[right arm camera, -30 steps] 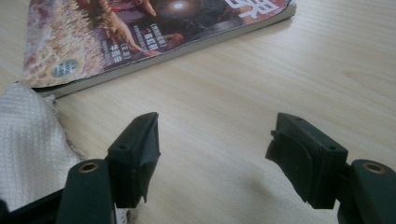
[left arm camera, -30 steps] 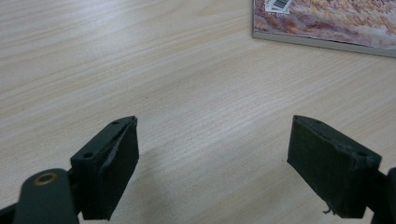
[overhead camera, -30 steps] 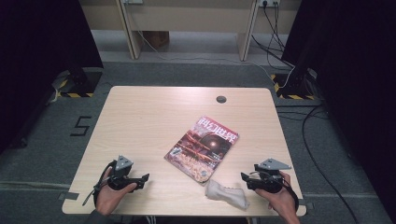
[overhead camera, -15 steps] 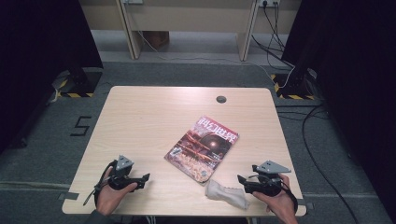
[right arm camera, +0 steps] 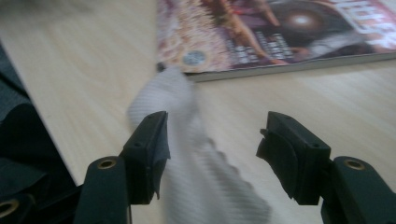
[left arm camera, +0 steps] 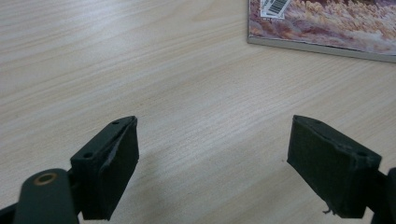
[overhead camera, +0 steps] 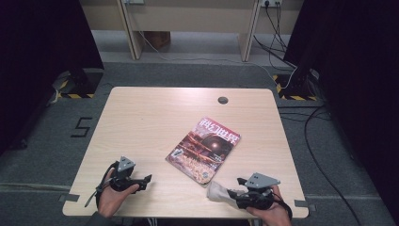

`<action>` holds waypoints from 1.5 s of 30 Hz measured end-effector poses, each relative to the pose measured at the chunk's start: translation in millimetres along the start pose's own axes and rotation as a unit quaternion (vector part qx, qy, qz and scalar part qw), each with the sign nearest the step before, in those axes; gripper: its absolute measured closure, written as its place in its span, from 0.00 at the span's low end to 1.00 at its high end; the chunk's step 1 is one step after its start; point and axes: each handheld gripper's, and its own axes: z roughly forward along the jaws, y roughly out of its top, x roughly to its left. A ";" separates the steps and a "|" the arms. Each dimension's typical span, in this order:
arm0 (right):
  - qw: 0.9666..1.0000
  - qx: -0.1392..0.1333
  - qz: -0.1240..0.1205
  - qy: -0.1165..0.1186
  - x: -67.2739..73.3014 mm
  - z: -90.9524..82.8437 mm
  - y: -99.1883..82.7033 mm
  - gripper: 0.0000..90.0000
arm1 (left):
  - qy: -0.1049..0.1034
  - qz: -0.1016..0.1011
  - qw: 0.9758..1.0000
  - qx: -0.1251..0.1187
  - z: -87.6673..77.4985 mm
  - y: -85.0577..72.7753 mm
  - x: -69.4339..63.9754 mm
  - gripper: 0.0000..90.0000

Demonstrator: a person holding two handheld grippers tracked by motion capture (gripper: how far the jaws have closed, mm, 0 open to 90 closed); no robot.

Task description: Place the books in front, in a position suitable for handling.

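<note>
1. You are holding the left gripper [overhead camera: 146, 178] near the table's [overhead camera: 141, 122] front left corner, and its jaws are standing wide apart with nothing between them; under them only bare wood is lying.
2. You are holding the right gripper [overhead camera: 233, 194] near the front right corner. Its jaws are standing apart too, released. In the right gripper view the cloth [right arm camera: 196, 154] is running up between them, close against the left jaw, but they are not clamping it.
3. The cloth [overhead camera: 217, 192] is lying flat on the table near the front edge. Its long axis is running roughly along that edge, one end under your right gripper and the other end pointing to the magazine's near corner, which it is reaching or almost touching; I cannot tell which.
4. The magazine [overhead camera: 203, 149] is lying closed, cover up, right of the table's middle. Its long axis is lying diagonally: the title end is pointing to the far right, the barcode [left arm camera: 274, 6] corner to your left gripper.
5. The magazine and your left gripper are staying well apart.
</note>
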 end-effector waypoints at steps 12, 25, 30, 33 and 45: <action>0.998 0.034 -0.041 0.020 20.2 14.1 -1.8 0.57 | -0.005 -0.004 1.000 -0.010 1.9 4.4 -2.4 0.18; 0.995 0.075 -0.061 -0.002 14.0 20.8 -8.5 0.75 | -0.019 -0.007 1.000 -0.015 18.8 19.2 -12.2 0.18; 0.995 0.080 -0.041 -0.040 -4.6 16.0 -9.7 0.79 | -0.025 0.012 1.000 -0.012 29.8 28.0 -26.9 0.18; 0.994 0.082 -0.031 -0.071 -21.6 13.0 -10.3 0.81 | -0.023 0.016 1.000 -0.014 35.8 33.7 -30.6 0.18; 0.980 0.083 0.031 -0.178 -97.1 12.3 -7.9 0.83 | -0.020 0.020 1.000 -0.011 55.3 50.4 -34.8 0.19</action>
